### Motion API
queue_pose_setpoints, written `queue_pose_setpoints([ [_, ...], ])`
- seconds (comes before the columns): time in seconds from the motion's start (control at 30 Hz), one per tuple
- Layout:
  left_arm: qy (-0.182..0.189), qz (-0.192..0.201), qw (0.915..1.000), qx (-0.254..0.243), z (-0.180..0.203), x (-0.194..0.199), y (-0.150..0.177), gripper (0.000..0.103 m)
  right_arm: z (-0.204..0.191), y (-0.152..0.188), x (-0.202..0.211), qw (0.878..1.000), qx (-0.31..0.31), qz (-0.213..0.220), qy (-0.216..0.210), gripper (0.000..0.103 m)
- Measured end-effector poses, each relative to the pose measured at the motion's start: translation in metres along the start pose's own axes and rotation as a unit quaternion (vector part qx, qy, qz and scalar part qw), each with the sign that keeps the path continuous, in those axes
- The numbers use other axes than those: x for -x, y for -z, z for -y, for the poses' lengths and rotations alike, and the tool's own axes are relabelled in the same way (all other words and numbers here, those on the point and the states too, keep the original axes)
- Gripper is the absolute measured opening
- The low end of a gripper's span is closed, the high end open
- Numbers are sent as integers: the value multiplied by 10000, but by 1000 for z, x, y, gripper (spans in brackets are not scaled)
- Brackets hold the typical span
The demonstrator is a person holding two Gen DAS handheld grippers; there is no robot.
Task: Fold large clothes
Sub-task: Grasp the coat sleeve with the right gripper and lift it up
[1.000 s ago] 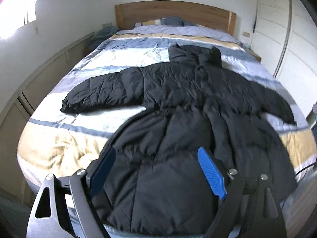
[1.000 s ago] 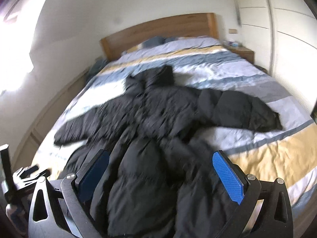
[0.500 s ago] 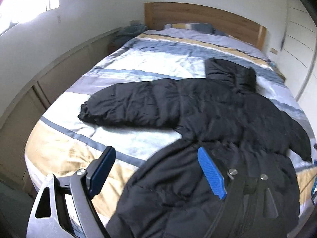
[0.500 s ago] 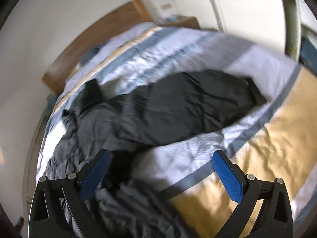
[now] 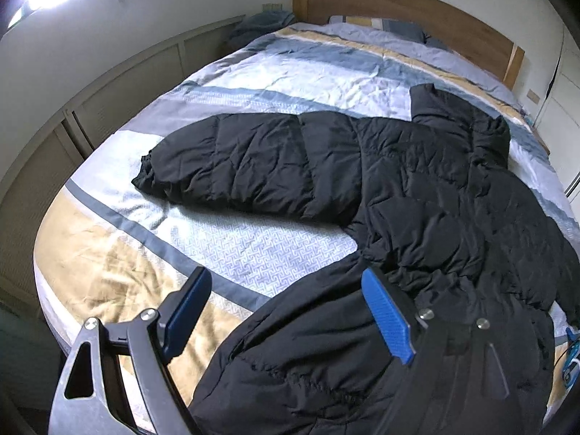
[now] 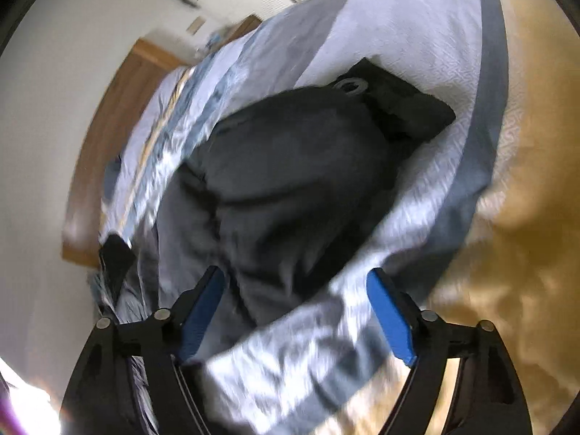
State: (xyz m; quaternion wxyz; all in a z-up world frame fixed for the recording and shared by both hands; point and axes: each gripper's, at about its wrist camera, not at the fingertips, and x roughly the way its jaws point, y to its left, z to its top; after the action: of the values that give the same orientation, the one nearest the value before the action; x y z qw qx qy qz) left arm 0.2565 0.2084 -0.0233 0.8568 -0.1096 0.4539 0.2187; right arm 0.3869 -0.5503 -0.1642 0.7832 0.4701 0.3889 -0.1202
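A black puffer jacket [image 5: 417, 199] lies spread face up on the striped duvet [image 5: 253, 250], collar toward the headboard. Its left sleeve [image 5: 246, 163] stretches out sideways, cuff at the left. My left gripper [image 5: 290, 311] is open above the left edge of the jacket's hem, with nothing pinched between its blue pads [image 5: 388, 319]. The right wrist view is rolled and blurred. In it the other sleeve [image 6: 290, 166] ends in a cuff [image 6: 402, 105]. My right gripper [image 6: 297, 315] hovers over the near part of this sleeve. Its jaws are closing, and the pads do not press on anything.
A wooden headboard [image 5: 398, 3] and pillows [image 5: 380, 23] stand at the bed's far end. Low panelled cabinets [image 5: 119, 90] run along the left side. White wardrobe doors [image 5: 565, 83] are at the right. The bed's foot edge [image 5: 54, 290] is close below my left gripper.
The left gripper has shifted left from the jacket's middle to its left hem edge. The right gripper has rolled, dropped toward the right sleeve, and its jaws have narrowed.
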Motion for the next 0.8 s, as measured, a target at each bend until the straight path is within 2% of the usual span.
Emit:
queue_pose_setpoints([
  [0.1,-44,-52,10000,1,3,-8,-1,85,14,-13,-5,9991,-338,158,-182,72],
  [0.2,8,-82,10000,31,5,-14,-1,85,30,-23,-9,9954,-783,332,-436,59],
  [0.3,34,-131,9999,47,8,-19,0,85,36,-28,-13,9923,-1027,407,-563,40],
  [0.37,19,-158,9999,7,11,-21,1,85,36,-30,-11,9915,-1031,495,-619,22],
  [0.43,8,-167,9999,-27,12,-22,2,85,27,-31,-6,9917,-890,619,-690,15],
  [0.6,31,-161,9999,38,10,-21,3,85,-21,-39,12,9906,-176,835,-1065,10],
  [0.8,65,-32,9999,121,2,-10,-3,85,-88,-32,44,9791,752,855,-1684,10],
])
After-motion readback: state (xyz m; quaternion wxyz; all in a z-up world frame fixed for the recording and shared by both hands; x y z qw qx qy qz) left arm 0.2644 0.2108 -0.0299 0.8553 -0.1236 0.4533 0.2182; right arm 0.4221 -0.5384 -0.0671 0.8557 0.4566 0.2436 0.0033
